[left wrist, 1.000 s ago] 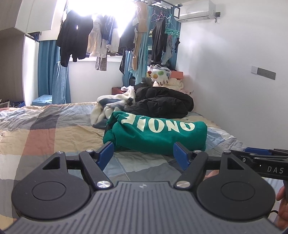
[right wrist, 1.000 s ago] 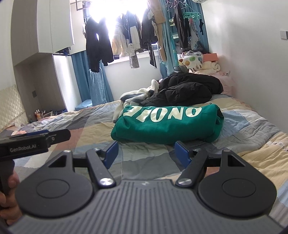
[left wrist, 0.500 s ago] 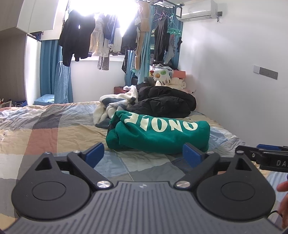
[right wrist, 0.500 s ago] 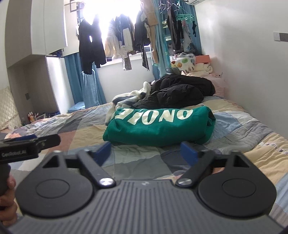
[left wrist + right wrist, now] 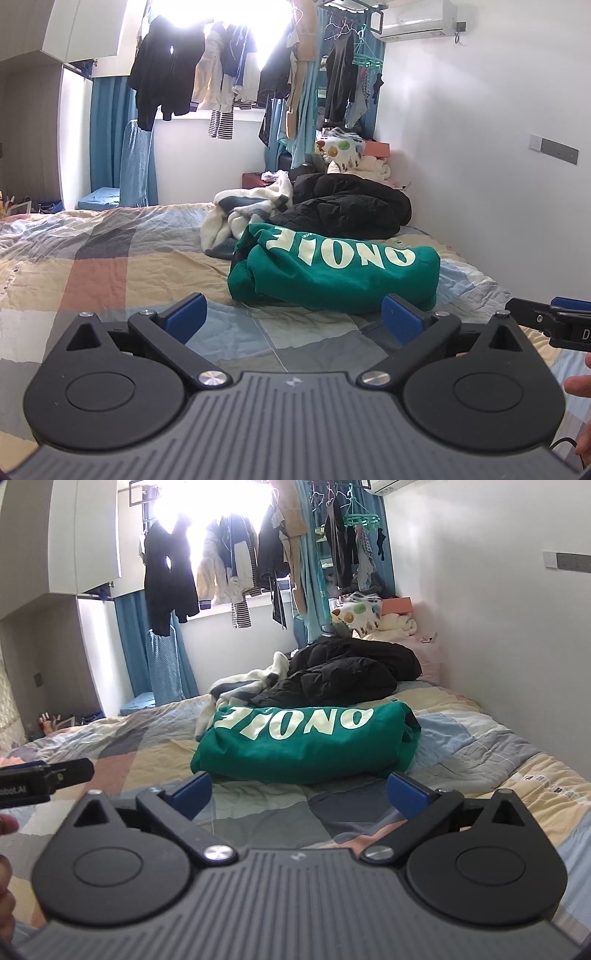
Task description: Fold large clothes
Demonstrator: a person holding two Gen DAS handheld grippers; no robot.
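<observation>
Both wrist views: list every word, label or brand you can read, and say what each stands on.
"ONOIE", upside down, white letters on the folded green sweatshirt.
"D", cut off by the frame edge, on the right tongs in the left view.
"obot.AI", cut off, on the left tongs in the right view.
Dark print on the quilt: too blurred to read.

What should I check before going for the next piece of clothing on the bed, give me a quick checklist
1. Left gripper empty, jaws just opened wide: ok.
2. Right gripper empty, jaws just opened wide: ok.
3. Green sweatshirt folded, lying free on the quilt: ok.
4. Next garment reachable, black jacket behind the sweatshirt: cannot tell.
5. White fleece separate from the jacket: not ok, they overlap.
6. Bare quilt left for folding: ok.
</observation>
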